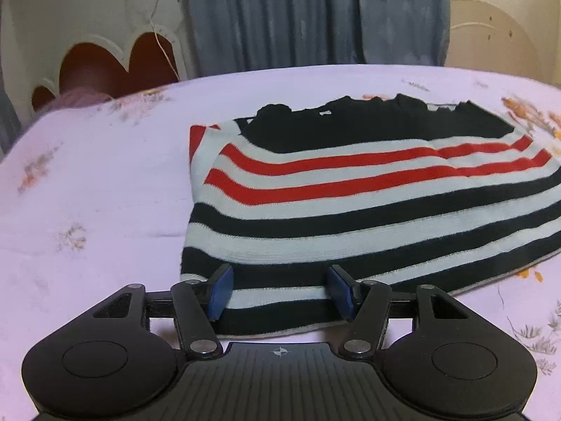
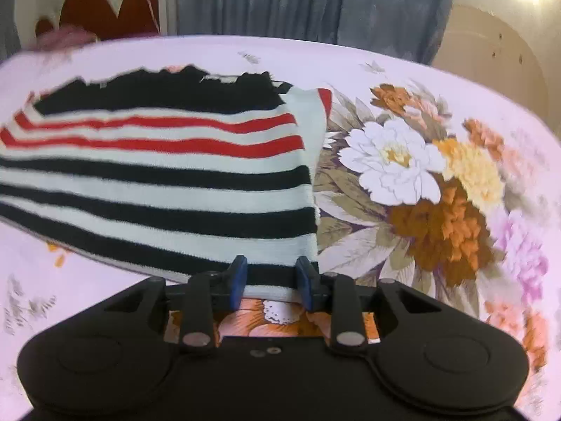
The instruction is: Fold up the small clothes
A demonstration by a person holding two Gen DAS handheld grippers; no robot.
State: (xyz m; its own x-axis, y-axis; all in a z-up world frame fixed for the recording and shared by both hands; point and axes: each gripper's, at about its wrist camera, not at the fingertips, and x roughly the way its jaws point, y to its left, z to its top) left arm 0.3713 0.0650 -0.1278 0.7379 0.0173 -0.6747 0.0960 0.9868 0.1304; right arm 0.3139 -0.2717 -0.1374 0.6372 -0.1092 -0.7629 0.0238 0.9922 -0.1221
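Note:
A small knit sweater with black, white and red stripes lies flat on the bed; its sleeves look folded in. My left gripper is open, its blue pads on either side of the near left hem, which lies between them. The sweater also shows in the right wrist view. My right gripper is open, narrower, its blue pads on either side of the near right hem corner. The hem there looks slightly raised off the sheet.
The bed is covered by a pale pink sheet with a large flower print right of the sweater. A white and red headboard and grey-blue curtains stand behind the bed.

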